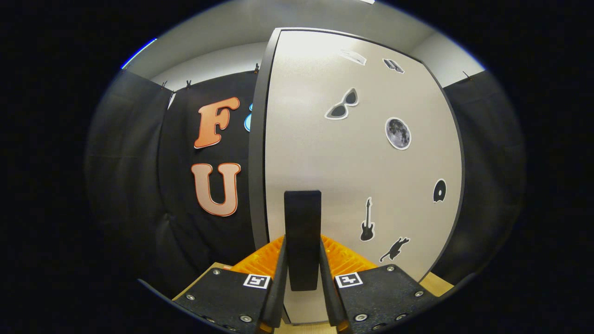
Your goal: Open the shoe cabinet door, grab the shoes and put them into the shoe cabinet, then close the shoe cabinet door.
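Left of my gripper (302,278) the booth wall sits beyond the dark door edge, then the pale shoe cabinet door (352,162) spreads rightward, stickers and all. Fingers are clamped on the upright black handle (302,232) dead ahead, long axis vertical. Reckon it's a straight pull back toward me.

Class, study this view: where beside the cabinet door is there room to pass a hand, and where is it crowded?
Free: the gap between the door edge and the black cloth wall. Crowded: at the handle, where the gripper is shut on it.
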`<state>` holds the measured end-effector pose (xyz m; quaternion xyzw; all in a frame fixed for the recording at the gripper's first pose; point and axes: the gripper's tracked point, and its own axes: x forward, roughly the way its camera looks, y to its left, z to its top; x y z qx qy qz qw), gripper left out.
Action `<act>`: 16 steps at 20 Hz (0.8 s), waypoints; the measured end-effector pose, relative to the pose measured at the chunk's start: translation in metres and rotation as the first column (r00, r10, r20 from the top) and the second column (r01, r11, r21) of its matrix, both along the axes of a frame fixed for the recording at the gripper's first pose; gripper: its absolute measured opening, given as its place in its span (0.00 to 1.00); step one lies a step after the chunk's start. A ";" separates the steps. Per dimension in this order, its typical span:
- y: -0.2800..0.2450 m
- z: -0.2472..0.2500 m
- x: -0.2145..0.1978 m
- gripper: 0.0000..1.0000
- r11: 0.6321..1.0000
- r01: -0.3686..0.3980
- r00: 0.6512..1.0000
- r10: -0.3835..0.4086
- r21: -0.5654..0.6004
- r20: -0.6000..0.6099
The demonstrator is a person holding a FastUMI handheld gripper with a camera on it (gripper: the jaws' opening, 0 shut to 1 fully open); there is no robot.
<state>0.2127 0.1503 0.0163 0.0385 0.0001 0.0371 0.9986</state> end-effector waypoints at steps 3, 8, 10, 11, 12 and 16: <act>-0.001 -0.001 -0.002 0.34 1.000 -0.008 1.000 0.009 0.022 -0.027; -0.006 0.001 -0.015 0.29 1.000 -0.011 0.999 0.012 0.018 -0.044; -0.009 0.003 -0.026 0.28 1.000 0.005 0.999 -0.004 0.017 -0.039; -0.011 0.005 -0.030 0.28 1.000 0.008 0.999 -0.007 0.009 -0.047; -0.013 0.005 -0.036 0.27 1.000 0.014 0.998 -0.013 0.015 -0.054; -0.021 0.008 -0.052 0.26 0.999 0.030 0.998 -0.029 0.017 -0.057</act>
